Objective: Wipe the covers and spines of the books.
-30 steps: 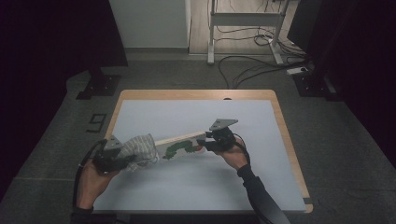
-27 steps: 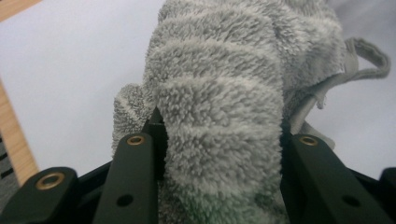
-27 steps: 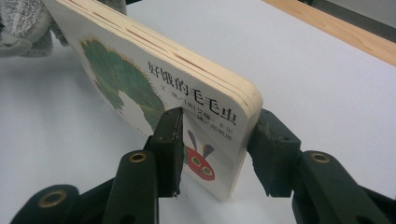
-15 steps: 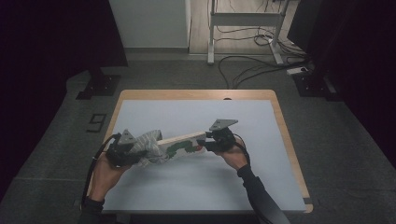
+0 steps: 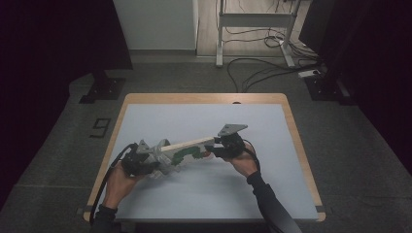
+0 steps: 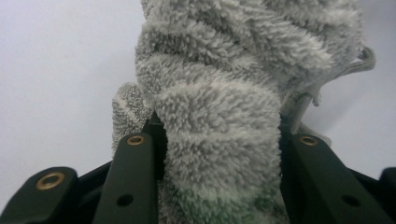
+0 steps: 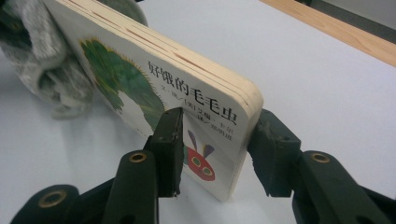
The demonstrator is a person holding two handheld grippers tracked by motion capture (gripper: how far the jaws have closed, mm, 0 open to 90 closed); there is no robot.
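A thick board book [image 5: 188,147] [image 7: 159,88] with a green caterpillar on its cover is held tilted over the white table mat [image 5: 204,194]. My right gripper [image 5: 217,148] [image 7: 217,149] is shut on the book's near end, one jaw on the cover and one behind. A fluffy grey cloth [image 5: 156,162] [image 6: 224,102] is bunched between the jaws of my left gripper [image 5: 145,164] [image 6: 217,154], which is shut on it. The cloth presses against the book's far end [image 7: 42,60].
The mat lies on a wooden table [image 5: 296,141] with a raised rim. Beyond the far edge the floor holds a white stand [image 5: 252,29], several cables [image 5: 257,68] and dark equipment bases [image 5: 102,90].
My left gripper with the cloth has moved right along the book toward the right gripper. The right gripper and book have stayed nearly still.
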